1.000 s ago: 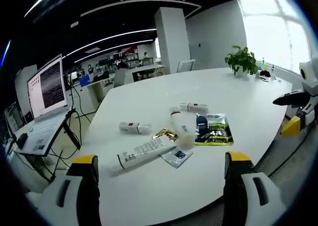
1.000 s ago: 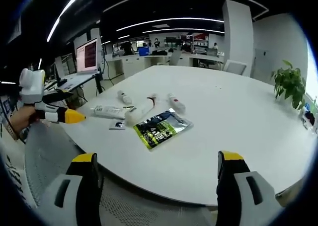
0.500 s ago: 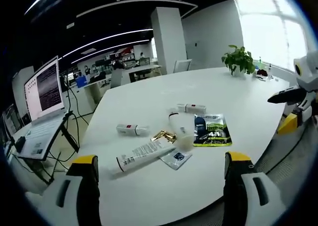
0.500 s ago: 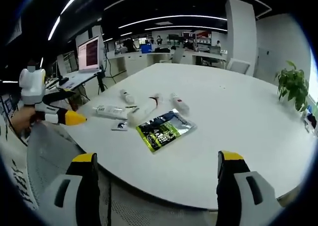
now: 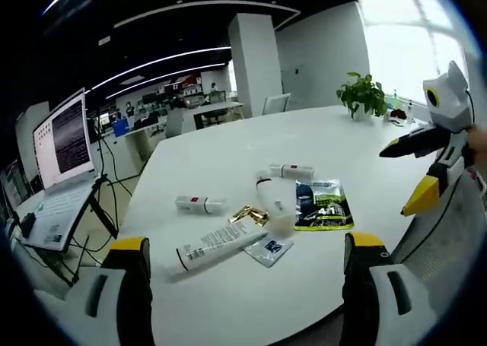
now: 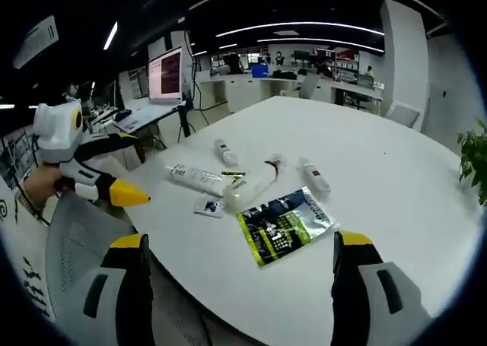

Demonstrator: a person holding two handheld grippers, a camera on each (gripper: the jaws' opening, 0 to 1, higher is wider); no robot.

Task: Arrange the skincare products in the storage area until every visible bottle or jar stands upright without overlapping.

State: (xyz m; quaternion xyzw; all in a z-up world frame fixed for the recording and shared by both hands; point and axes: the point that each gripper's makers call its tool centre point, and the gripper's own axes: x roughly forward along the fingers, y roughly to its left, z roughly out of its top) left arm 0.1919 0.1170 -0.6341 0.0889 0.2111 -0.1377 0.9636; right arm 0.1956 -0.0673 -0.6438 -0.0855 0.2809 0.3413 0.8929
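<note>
Your left gripper (image 5: 242, 264) and right gripper (image 6: 237, 264) both hover with jaws wide, off the white table (image 5: 228, 144). On it, left to right: small tube (image 5: 199, 204), long printed tube (image 5: 219, 245), sachet (image 5: 268, 248), bottle (image 5: 274, 202), green pouch (image 5: 322, 206), all lying flat. Label text is illegible.

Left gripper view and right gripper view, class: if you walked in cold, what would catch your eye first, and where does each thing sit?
First, the clutter lying flat near the edge of the white table: a long white tube, smaller bottles, and a green and black pouch at the cluster's right end in the left gripper view. Beyond the table, a potted plant stands by the bright window and a laptop glows on a stand.
</note>
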